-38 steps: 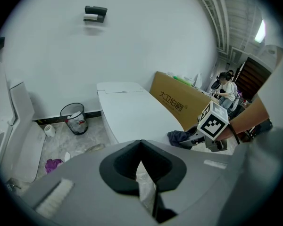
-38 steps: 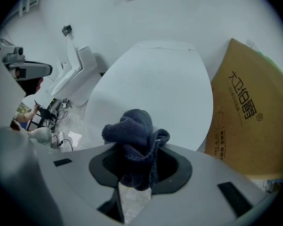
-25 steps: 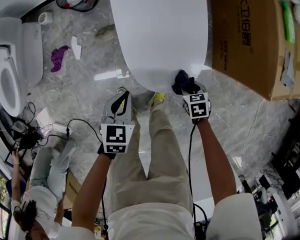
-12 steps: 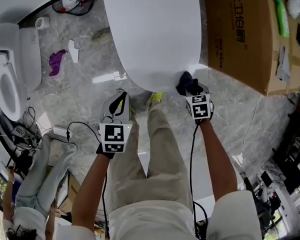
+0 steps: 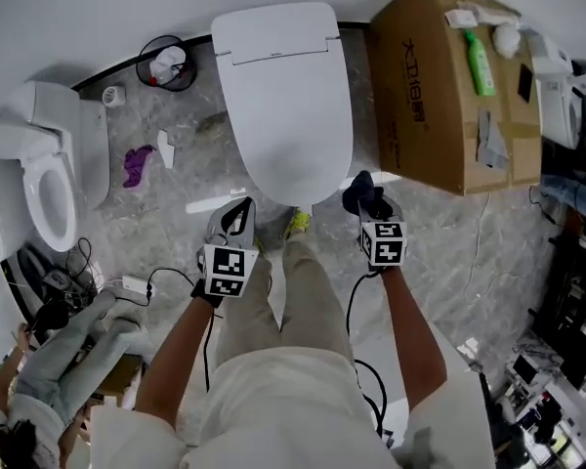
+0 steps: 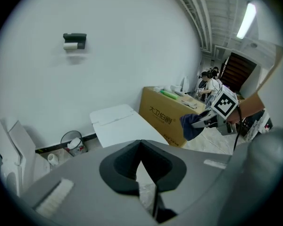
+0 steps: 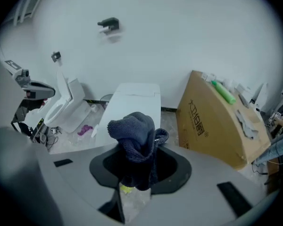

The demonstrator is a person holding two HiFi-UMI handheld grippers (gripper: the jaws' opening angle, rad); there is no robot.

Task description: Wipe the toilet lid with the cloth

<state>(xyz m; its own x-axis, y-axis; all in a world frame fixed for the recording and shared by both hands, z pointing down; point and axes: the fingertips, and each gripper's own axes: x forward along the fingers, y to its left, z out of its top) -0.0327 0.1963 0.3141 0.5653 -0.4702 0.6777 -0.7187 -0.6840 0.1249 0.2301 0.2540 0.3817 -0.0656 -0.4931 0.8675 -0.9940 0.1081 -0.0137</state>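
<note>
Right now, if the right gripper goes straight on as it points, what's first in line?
Probably the front of the toilet lid, touched by the cloth in the right gripper; depth unclear.

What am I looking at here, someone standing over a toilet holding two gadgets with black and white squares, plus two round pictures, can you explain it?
A person holds two hand-held grippers, each with two jaws; the patterned cubes are part of them. The top-down picture comes from a camera on the person's head. The round ones come from cameras riding on each gripper, looking along its jaws. The left gripper is shut and empty. The right gripper is shut on a dark blue cloth, held near the front of the closed white toilet lid. Beside the toilet stands a cardboard box with a green bottle on top.
</note>
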